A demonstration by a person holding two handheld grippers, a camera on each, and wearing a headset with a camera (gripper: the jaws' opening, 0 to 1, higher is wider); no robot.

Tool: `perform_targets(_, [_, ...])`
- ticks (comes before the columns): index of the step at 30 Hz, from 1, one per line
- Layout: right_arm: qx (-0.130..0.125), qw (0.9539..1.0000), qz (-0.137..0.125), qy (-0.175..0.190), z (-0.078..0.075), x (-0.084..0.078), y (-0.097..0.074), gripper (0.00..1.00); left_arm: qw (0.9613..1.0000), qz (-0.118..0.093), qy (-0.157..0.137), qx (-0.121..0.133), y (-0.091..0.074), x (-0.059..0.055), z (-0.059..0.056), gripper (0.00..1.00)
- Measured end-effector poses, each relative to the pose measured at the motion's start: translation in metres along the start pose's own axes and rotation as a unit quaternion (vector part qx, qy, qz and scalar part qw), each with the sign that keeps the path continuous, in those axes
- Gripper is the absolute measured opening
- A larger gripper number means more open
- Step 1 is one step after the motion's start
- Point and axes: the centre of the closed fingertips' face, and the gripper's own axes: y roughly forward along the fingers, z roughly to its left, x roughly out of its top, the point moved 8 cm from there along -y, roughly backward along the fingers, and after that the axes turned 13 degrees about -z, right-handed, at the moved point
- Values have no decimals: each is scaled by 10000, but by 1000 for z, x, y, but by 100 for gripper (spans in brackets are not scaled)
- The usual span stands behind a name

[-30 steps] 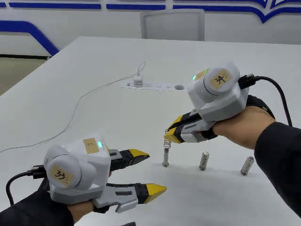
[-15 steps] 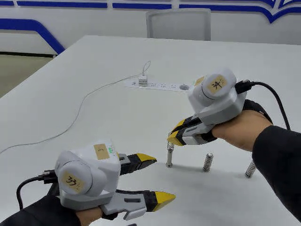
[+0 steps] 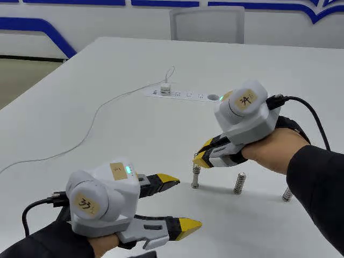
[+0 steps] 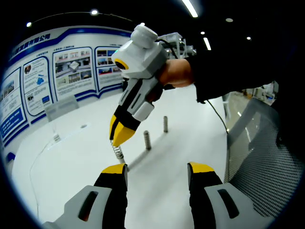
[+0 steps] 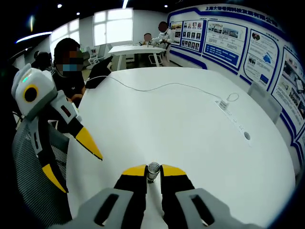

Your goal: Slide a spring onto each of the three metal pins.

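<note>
spring (image 3: 196, 169) sits atop the leftmost pin (image 3: 194, 182), pinched by my right tool (image 3: 200, 159), toward the tabletop's (image 3: 123, 118) near right corner. middle pin (image 3: 239, 183) and right pin (image 3: 287, 194) carry springs. left tool (image 3: 183, 203) spread, holding nothing, near the near edge.

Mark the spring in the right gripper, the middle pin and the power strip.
spring (image 5: 153, 168), right gripper view, its top coil between the jaws.
middle pin (image 3: 241, 176), head view, its top end.
power strip (image 3: 185, 95), head view, its middle.
</note>
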Motion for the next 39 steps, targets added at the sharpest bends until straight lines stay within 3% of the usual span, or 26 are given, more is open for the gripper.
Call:
perform_targets(15, [13, 9997, 166, 160, 1, -19, 13, 12, 10000, 5, -73, 33, 0, -3, 1, 52])
perform_targets(39, [45, 9992, 383, 95, 4, -31, 21, 13, 9999, 28, -114, 69, 0, -6, 2, 53])
